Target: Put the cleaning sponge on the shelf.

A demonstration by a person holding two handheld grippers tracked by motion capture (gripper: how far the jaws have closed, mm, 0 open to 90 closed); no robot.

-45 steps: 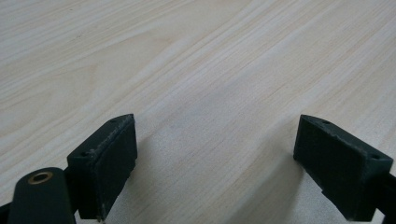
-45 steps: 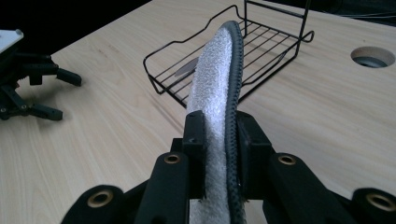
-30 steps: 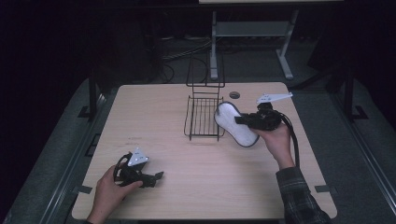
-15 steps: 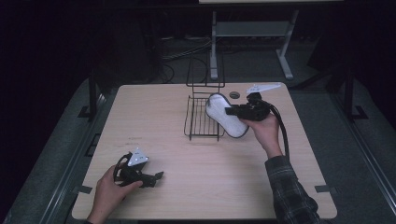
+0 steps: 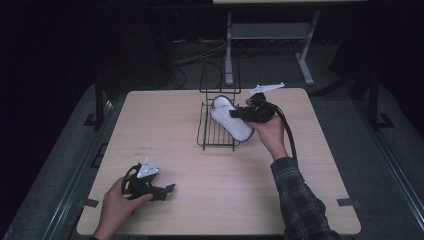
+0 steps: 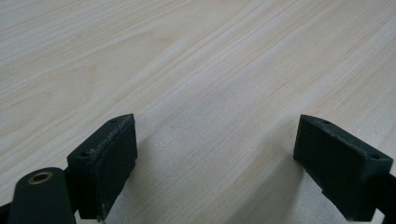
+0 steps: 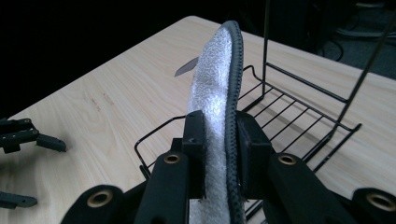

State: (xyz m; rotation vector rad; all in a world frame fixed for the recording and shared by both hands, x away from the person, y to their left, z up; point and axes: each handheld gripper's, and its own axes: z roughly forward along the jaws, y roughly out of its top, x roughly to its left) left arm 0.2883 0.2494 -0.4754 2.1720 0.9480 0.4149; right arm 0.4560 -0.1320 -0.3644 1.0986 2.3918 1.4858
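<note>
The right gripper [image 7: 219,154] has its fingers clamped on a white insole [image 5: 231,119] above the wire rack [image 5: 216,131] — lower it level between the wires. The left gripper [image 5: 150,186] rests on the bench [image 5: 165,125], fingers apart.

Two handheld grippers, black bodies. Left gripper [image 5: 162,190] at lower left of the high view: grey three-cornered plate on top, black cable looped behind. In the left gripper view, two blocky black jaws with rough, worn pad edges, small recessed holes, one brass-ringed screw at lower left. Right gripper [image 5: 239,114] at upper centre: grey plate, thick black cable trailing downward along a dark plaid sleeve [image 5: 300,200]. Brass-ringed screws on the jaw arms in the right gripper view.
</note>
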